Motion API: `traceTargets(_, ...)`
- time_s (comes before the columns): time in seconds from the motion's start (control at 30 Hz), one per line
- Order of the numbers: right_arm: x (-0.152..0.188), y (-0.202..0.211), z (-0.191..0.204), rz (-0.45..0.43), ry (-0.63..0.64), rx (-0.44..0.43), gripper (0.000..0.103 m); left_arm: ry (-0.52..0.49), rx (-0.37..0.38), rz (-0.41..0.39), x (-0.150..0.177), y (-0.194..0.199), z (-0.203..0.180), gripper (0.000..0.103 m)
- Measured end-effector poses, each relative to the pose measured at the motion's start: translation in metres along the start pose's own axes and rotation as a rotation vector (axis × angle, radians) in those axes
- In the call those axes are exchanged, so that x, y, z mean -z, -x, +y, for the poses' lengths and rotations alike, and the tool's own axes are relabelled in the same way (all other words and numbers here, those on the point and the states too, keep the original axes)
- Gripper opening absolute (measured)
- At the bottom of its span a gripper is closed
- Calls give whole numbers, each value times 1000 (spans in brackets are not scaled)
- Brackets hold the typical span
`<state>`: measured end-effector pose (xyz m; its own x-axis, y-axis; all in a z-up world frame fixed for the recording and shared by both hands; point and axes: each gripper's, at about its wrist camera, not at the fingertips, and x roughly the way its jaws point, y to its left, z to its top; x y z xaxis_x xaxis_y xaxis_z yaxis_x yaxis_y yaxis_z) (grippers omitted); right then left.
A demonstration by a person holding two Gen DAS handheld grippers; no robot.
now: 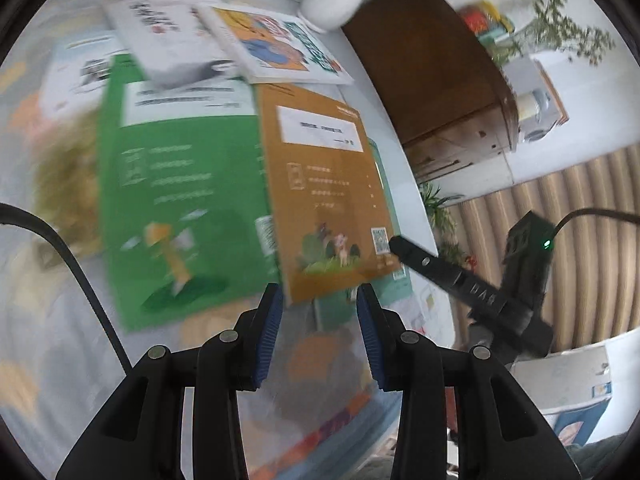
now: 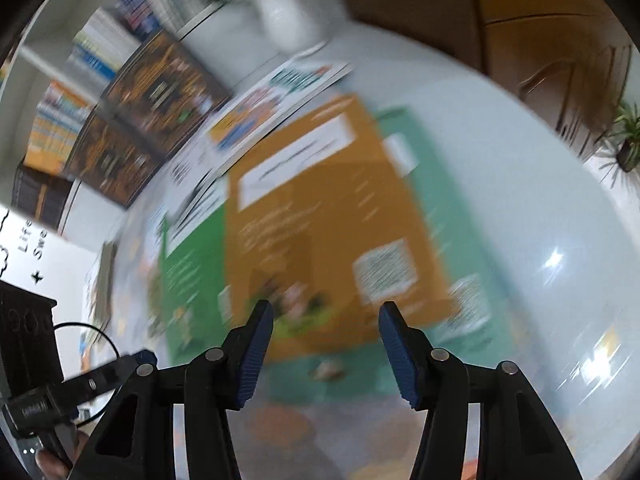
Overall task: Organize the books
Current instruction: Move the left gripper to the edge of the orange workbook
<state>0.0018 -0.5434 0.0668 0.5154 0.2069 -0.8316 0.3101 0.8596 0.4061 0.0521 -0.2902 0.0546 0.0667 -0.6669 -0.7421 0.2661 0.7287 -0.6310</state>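
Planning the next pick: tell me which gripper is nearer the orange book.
Right, probably: the right gripper hangs over the near edge of the orange book; the left gripper sits off toward the green book.

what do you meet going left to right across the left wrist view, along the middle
green book → orange book → teal book edge peeking out beneath it → white table edge → right claw tip, lower down

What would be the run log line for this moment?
left gripper: open, empty | right gripper: open, empty | orange book: lying over green book
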Motion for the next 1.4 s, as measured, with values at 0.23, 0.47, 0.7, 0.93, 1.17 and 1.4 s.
traceTargets(0.23, -37, -17, -26, -17, -15, -5, 33, 17, -92, -14, -20, -35, -3, 36)
traceTargets(0.47, -46, -31, -23, -9, 20, -3, 33, 49, -136, -19, -21, -48, 6, 36)
traceTargets(0.7, -42, -29, -26, 18, 14, -25, 34, 61, -119, -23, -18, -46, 9, 39)
traceTargets(0.93, -14, -18, -23, 73, 4, -71, 35, 50, -146, 1, 4, -42, 8, 39)
traceTargets(1.17, 11, -14, -39, 160, -141, -253, 36, 104, -117, -5, 41, -28, 30, 39)
traceTargets(1.4, 25, -15, -54, 232, -210, -351, 36, 140, -79, -27, 49, -22, 37, 39)
